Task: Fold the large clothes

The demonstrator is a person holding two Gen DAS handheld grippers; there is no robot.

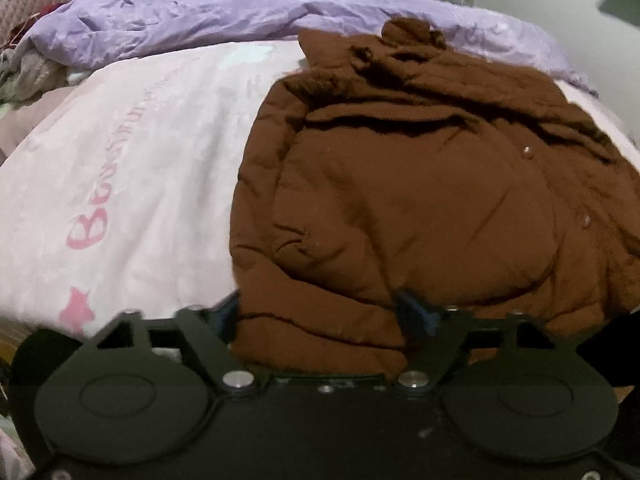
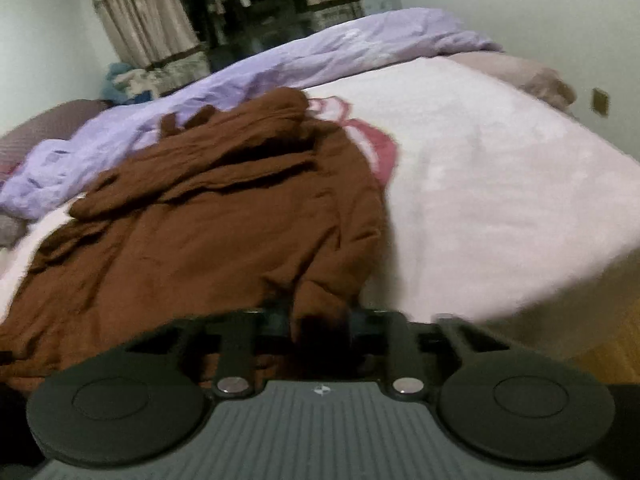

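A large brown padded coat (image 1: 420, 184) lies crumpled on the pale pink bed cover (image 1: 152, 168). Its hood and collar are bunched at the far end. My left gripper (image 1: 324, 316) is at the coat's near hem, its jaws wide apart with a thick fold of brown cloth between them. In the right wrist view the coat (image 2: 192, 216) spreads to the left. My right gripper (image 2: 318, 324) is closed on a fold of the coat's near right edge, with cloth bunched between its fingers.
A rumpled lilac duvet (image 1: 224, 20) lies along the far side of the bed. The pink cover (image 2: 500, 184) stretches to the right, its edge dropping to a wooden floor (image 2: 612, 356). Curtains (image 2: 140, 12) and a dark window stand behind.
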